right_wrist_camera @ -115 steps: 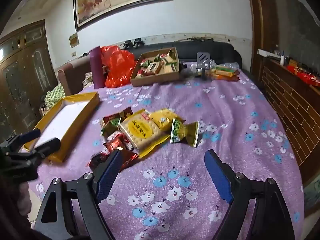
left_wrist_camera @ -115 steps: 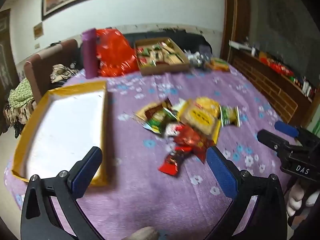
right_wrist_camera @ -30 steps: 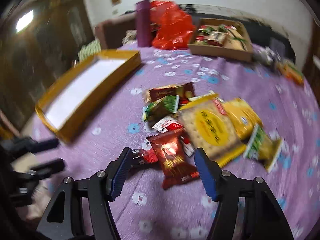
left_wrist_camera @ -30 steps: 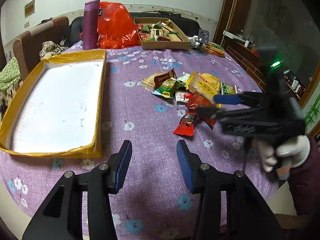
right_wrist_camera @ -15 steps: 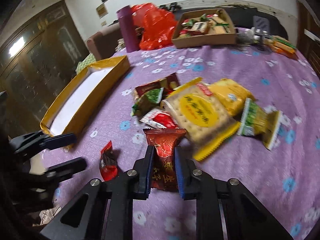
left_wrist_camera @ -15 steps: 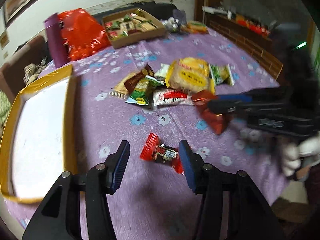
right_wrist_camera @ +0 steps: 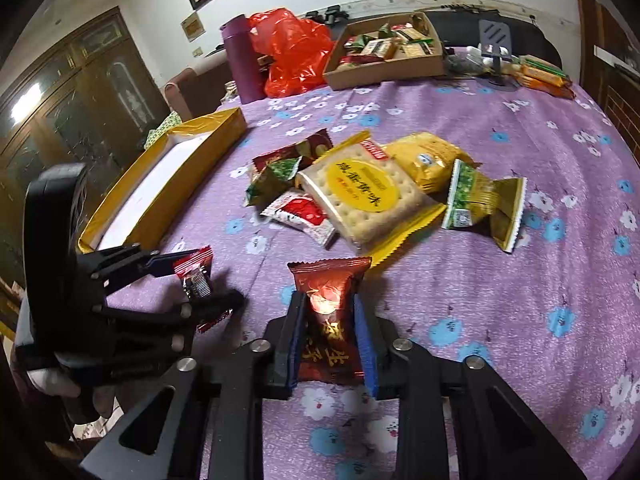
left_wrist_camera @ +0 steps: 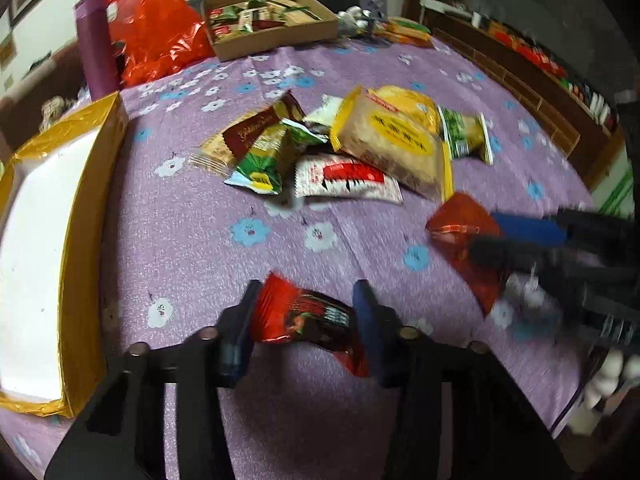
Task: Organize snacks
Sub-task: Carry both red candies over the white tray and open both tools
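My left gripper (left_wrist_camera: 306, 296) is shut on a small red snack packet (left_wrist_camera: 308, 318) above the purple cloth; it also shows in the right wrist view (right_wrist_camera: 196, 274). My right gripper (right_wrist_camera: 326, 310) is shut on a dark red snack pack (right_wrist_camera: 328, 320), seen at the right of the left wrist view (left_wrist_camera: 464, 224). A pile of snacks lies mid-table: a yellow cracker pack (right_wrist_camera: 360, 196), a green-gold pack (right_wrist_camera: 480, 200), a white-red packet (left_wrist_camera: 344, 178). An empty gold-rimmed tray (left_wrist_camera: 86, 184) lies at the left.
A cardboard box of snacks (left_wrist_camera: 272, 20), a red plastic bag (left_wrist_camera: 152, 44) and a purple bottle (left_wrist_camera: 96, 56) stand at the far edge. More packets (right_wrist_camera: 540, 72) lie at the far right. A brick ledge (left_wrist_camera: 540, 92) runs beside the table.
My left gripper moved forward and closed on the small red packet. My right gripper, holding the dark red pack, has drawn back from the pile.
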Demonstrator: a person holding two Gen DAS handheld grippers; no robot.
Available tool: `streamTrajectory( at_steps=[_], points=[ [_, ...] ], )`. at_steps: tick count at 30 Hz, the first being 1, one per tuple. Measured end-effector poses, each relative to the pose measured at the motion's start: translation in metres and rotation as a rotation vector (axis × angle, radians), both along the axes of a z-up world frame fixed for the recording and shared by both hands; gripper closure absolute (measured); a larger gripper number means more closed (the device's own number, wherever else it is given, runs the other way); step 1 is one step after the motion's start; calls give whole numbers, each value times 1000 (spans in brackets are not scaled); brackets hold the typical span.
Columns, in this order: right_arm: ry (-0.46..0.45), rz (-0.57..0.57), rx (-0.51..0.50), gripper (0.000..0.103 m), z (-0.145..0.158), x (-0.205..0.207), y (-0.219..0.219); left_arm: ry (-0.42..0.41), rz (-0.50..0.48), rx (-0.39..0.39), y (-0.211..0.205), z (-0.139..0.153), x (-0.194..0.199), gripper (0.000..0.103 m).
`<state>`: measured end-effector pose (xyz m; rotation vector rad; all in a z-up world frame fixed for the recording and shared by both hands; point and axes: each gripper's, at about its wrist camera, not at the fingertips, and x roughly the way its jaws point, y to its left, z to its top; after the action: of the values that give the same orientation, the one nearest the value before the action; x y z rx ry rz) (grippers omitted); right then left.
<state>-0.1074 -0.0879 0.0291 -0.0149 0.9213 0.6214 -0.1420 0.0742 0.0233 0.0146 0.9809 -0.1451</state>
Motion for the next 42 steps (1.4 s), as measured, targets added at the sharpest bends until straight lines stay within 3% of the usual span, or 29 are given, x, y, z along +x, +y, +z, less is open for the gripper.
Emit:
streamTrajectory(
  at_steps=[3,7,10,12,17,22,26,32,36,42],
  points=[
    [-6,11,-14,57,-2,-3,10,1,24,-39,12,-1,8,69],
    [-2,16,-57,57,-11,-5,21,-6,42,-55,16,-2,8,70],
    [7,-8,-67,70,-14,-6,19,-14,60,-82,22,0,1,70],
    [26,-14,-39,73,-12,-6,14,-31,69,-93,25,4,-5,70],
    [-6,-20,-30,74,0,-14,13,-99,104,-132,36,20,-21,70],
    [-35,44,-4,74,25,-24,32,-196,163,-144,63,49,-44,70],
    [-45,130,48,74,53,-24,66,-251,259,-136,105,70,-52,70],
    [19,270,167,74,83,-7,142,-278,428,-96,183,83,-48,70],
    [89,332,171,74,80,7,201,-264,517,-66,227,78,-44,70],
    [153,349,93,74,47,24,264,-187,577,-85,268,51,-35,69]
  ],
)
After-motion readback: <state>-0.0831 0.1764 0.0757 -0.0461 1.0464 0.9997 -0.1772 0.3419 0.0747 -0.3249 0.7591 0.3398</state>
